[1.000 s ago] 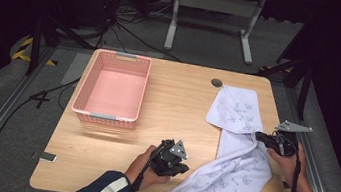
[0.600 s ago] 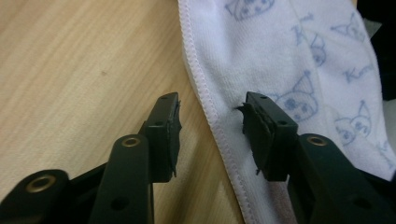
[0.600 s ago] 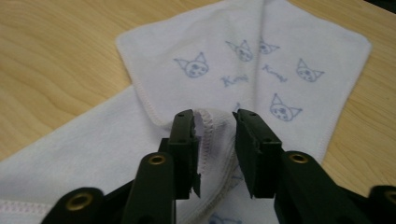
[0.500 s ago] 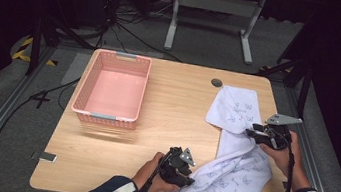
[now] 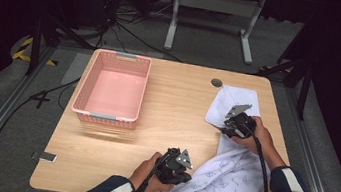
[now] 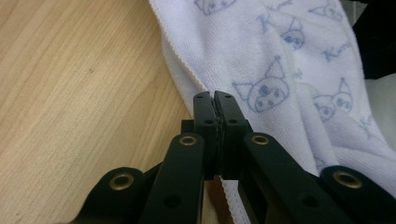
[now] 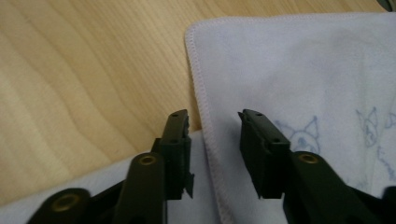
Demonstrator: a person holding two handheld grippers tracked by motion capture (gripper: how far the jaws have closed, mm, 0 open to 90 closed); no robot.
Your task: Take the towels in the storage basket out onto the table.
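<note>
Lying along the right side of the tabletop (image 5: pixel 177 102), the white printed towel (image 5: pixel 226 184) is reaching from the far right area to the near edge. The left tool (image 5: pixel 179 170) is clamping the towel's stitched hem at the near end, its jaws pressed fully together on the fabric. The right tool (image 5: pixel 226 130) is sitting over the towel's left hem farther away; its jaws have just been closing and are standing apart, with the hem lying between them. A pink basket (image 5: pixel 111 90) is resting at the far left.
</note>
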